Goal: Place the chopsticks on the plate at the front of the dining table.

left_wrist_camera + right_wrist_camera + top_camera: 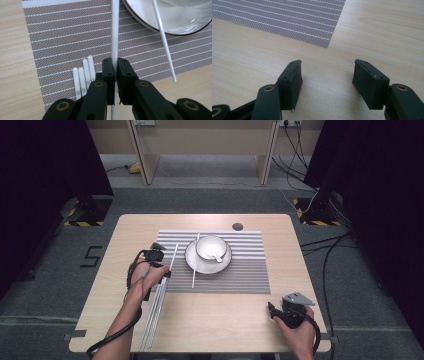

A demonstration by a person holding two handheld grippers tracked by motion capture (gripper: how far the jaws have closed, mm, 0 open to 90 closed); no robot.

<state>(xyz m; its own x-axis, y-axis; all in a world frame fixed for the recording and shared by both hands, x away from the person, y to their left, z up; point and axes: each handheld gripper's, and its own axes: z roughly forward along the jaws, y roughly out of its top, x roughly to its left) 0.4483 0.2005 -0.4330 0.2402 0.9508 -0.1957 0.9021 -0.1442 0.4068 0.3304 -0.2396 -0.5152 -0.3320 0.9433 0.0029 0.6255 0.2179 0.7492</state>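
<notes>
A: What is the biggest thing here?

B: The table. A striped mat lies on it. On the mat sits a white plate with a bowl on top, and a spoon lies in the bowl.

A: What does the left gripper do?

B: Its jaws are squeezed tight on one white chopstick. The stick points up the mat, and its far end comes close to the plate's rim.

A: And the other chopstick?

B: It leans on the plate, with its lower end out on the mat by the wood.

A: What could go wrong?

B: The stick is thin and smooth. I think it can slip or turn between the pads, because they pinch only a small bit of it. If the long end swings, it can bump the plate or knock the leaning chopstick off.

A: What are those little white tips?

B: Four more chopsticks, side by side just left of the jaws. A low move can push them so they roll.

A: And the right gripper?

B: Its jaws stand wide with nothing between them. It hovers over bare wood near the mat's corner, well apart from the rest.
</notes>
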